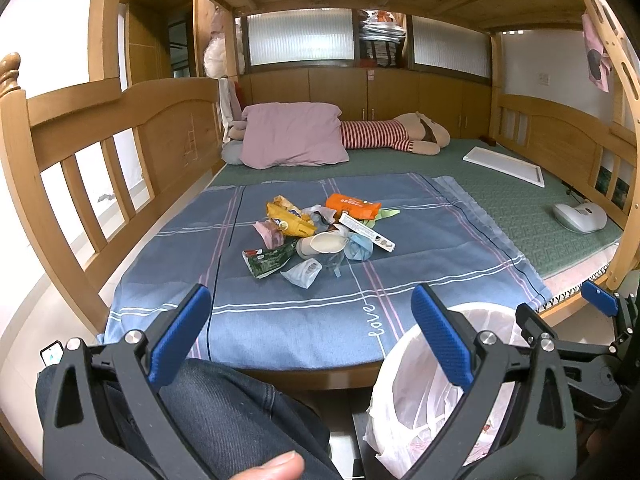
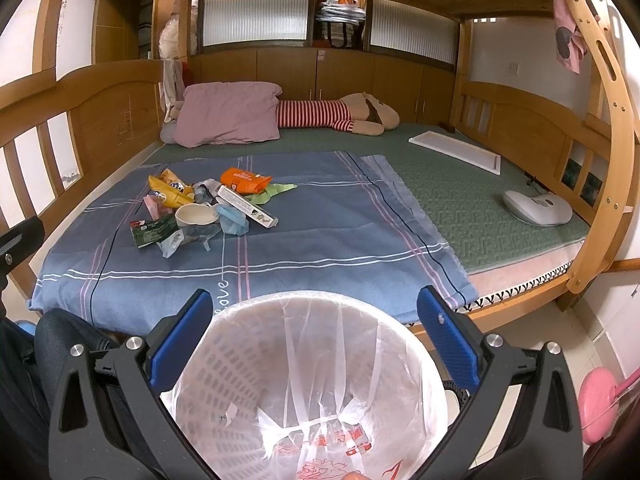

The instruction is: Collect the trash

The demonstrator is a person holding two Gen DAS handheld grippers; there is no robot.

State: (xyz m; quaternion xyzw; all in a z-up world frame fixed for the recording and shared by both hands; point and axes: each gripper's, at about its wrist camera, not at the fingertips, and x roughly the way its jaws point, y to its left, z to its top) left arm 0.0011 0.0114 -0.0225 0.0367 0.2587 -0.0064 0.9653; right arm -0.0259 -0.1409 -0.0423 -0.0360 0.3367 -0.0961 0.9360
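- Left wrist view: the left claw (image 1: 310, 336) hangs spread wide and empty over the near edge of the bed (image 1: 560, 216), its blue pads well apart, which suits an approach rather than a grip.
- The trash pile (image 1: 316, 236) lies at twelve o'clock from the claw, heaped together on the blue plaid sheet (image 1: 280, 312), so a straight reach forward would meet it.
- In the heap an orange packet (image 1: 352, 206) sits at the far side, a yellow wrapper (image 1: 288, 216) at ten o'clock of the pile's middle, a paper cup (image 1: 320, 245) on its side near the centre, and a green wrapper (image 1: 268, 262) toward seven o'clock.
- The lined bin (image 1: 424, 396) stands at four o'clock, just beside the bed's edge, likely placed there so each piece travels only a short way.
- A denim-clad leg (image 1: 224, 408) fills the space under the claw; the person seems to sit facing the bed.
- Right wrist view: the right claw (image 2: 314, 334) is also spread and holds nothing, poised straight above the mouth of the lined bin (image 2: 224, 376).
- The bin's white bag looks empty, though its bottom is partly hidden, so I judge no piece collected yet.
- The trash pile (image 2: 204, 208) lies at eleven o'clock from this claw, well apart.
- The pink pillow (image 2: 230, 114) and striped plush toy (image 2: 340, 114) rest at the far end, clear of the work.
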